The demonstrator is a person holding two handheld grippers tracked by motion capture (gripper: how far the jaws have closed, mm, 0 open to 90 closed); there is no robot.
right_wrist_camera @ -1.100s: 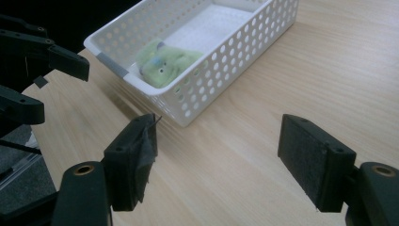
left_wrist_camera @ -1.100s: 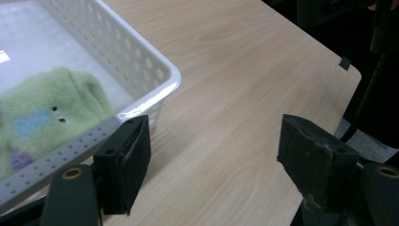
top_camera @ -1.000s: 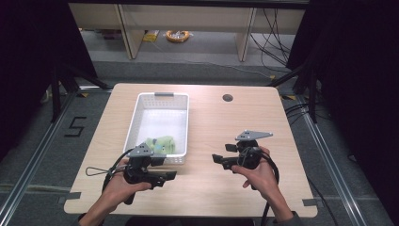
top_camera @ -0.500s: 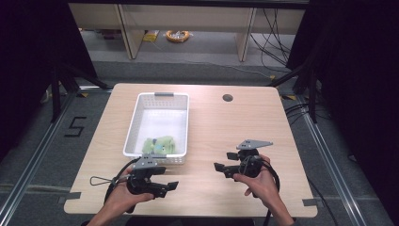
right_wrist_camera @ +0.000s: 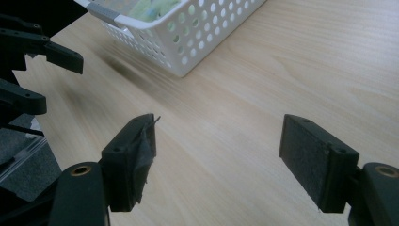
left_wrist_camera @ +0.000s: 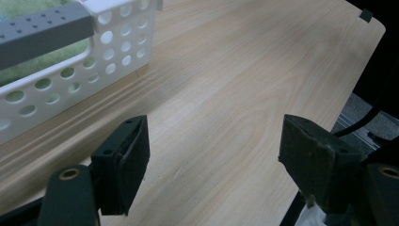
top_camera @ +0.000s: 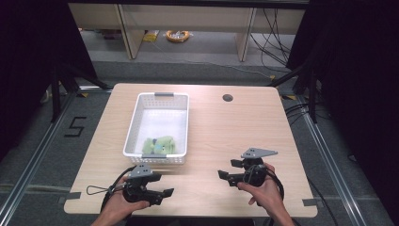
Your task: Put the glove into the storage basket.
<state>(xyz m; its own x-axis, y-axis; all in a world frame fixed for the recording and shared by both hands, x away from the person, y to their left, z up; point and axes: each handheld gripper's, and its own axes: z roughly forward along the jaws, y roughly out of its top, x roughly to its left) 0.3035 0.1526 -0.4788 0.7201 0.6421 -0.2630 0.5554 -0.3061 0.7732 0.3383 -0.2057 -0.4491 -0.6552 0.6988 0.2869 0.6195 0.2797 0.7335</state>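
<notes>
A white perforated basket (top_camera: 133,127) stands on the wooden table (top_camera: 226,136), left of centre. A green soft toy (top_camera: 159,145) lies in its near end. My left gripper (top_camera: 165,193) is held low over the table's near edge, just in front of the basket. Its jaws point right and stand open with nothing between them. My right gripper (top_camera: 223,177) hovers near the front right, its jaws pointing left, also open and empty. In the left gripper view (left_wrist_camera: 214,155) the basket's wall (left_wrist_camera: 70,80) is at upper left. The right gripper view (right_wrist_camera: 216,160) shows the basket (right_wrist_camera: 188,37), the toy (right_wrist_camera: 150,8) and the left gripper (right_wrist_camera: 47,77).
A round cable hole (top_camera: 227,98) sits in the table's far right part. Bare wood lies between the two grippers and right of the basket. Floor rails (top_camera: 329,165) run beside the table; shelving and cables stand beyond its far edge.
Both hands have drawn back toward the near edge of the table and sunk lower, away from the basket. Both grippers stay open and empty.
</notes>
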